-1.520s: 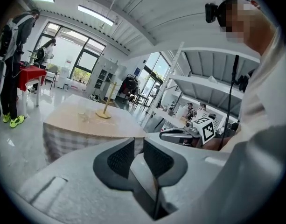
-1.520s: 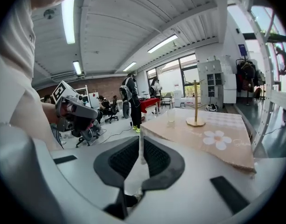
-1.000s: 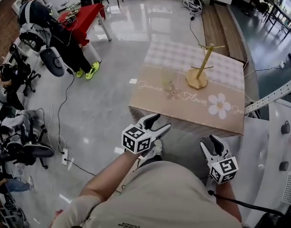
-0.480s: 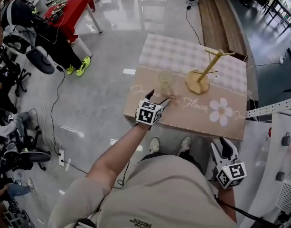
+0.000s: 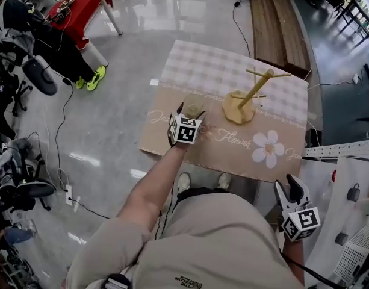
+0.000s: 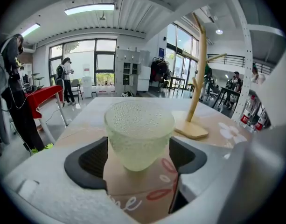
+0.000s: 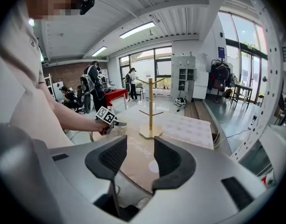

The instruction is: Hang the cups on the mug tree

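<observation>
The table (image 5: 232,71), under a flower-print cloth, lies beneath the left gripper's (image 6: 140,154) jaws and far ahead of the right gripper's (image 7: 136,160). The wooden mug tree (image 6: 198,78) stands upright on it, beyond the left jaws and off to their right. The left jaws are opening wide on either side of the pebbled glass cup (image 6: 139,134), which stands upright on the cloth between them, the pads not pressing it. The right jaws stand apart, holding nothing.
</observation>
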{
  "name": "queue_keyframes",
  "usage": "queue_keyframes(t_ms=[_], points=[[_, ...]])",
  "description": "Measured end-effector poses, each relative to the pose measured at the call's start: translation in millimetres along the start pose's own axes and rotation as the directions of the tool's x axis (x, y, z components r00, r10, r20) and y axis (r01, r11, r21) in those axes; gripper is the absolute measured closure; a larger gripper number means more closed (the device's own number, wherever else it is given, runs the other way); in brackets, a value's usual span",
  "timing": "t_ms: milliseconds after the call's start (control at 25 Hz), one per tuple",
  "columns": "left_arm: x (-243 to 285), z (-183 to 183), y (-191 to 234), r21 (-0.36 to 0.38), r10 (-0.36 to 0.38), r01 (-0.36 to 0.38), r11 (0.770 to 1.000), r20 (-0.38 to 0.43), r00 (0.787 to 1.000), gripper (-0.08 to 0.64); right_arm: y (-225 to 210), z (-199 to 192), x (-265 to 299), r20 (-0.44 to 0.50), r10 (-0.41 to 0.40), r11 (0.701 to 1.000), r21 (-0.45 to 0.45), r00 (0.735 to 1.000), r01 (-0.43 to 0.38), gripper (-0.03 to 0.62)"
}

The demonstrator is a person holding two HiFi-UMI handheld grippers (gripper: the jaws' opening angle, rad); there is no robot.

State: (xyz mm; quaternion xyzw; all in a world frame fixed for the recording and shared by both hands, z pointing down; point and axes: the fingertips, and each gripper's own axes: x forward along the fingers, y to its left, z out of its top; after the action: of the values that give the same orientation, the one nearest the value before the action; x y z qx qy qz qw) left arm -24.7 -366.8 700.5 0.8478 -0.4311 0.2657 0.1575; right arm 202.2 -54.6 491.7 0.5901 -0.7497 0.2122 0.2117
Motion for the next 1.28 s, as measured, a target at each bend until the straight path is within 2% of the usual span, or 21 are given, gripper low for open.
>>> queue_keyframes(t_ms=[120,240,400,520,720,1000,1080,1280], points=[[12.6,2.2,5.3,-0.002,0.054,-0.054,0.999,-0.012,0.998,0.160,-17.5,-0.6,2.6,-0.018,0.006,1.000,-0.003,1.000,-0.006,0.403],[17.1,4.8,6.6,0.035,0.081,-0.080,0.996,-0.024,0.996,0.184,-29.9,-0.9,7.6,-0.025,0.019,1.000,0.001,1.000,-0.019,0.405],[7.3,12.1,2.3,0.148,0.100,-0.091,0.985,-0.052,0.994,0.190,-39.6,3.2,16.8,-0.018,0.055,0.998,0.004,0.998,-0.055,0.408],[-6.6,26.0,-2.5,0.268,0.120,-0.098,0.958,-0.067,0.991,0.190,-44.0,6.2,26.7,0.000,0.090,0.996,0.008,0.996,-0.090,0.411],[-33.8,64.5,-8.3,0.452,0.153,-0.105,0.886,-0.071,0.986,0.190,-45.5,12.2,45.4,0.039,0.159,0.987,0.010,0.987,-0.159,0.413],[-63.0,123.9,-28.3,0.626,0.200,-0.097,0.774,-0.097,0.975,0.190,-58.2,19.9,53.5,0.090,0.218,0.975,0.013,0.972,-0.220,0.417],[-69.9,142.6,-37.1,0.672,0.217,-0.099,0.734,-0.094,0.972,0.191,-63.1,19.9,52.4,0.097,0.226,0.973,0.018,0.969,-0.229,0.417],[-83.6,192.1,-58.7,0.781,0.264,-0.118,0.613,-0.061,0.963,0.190,-71.5,18.3,52.1,0.119,0.246,0.968,0.027,0.962,-0.251,0.419]])
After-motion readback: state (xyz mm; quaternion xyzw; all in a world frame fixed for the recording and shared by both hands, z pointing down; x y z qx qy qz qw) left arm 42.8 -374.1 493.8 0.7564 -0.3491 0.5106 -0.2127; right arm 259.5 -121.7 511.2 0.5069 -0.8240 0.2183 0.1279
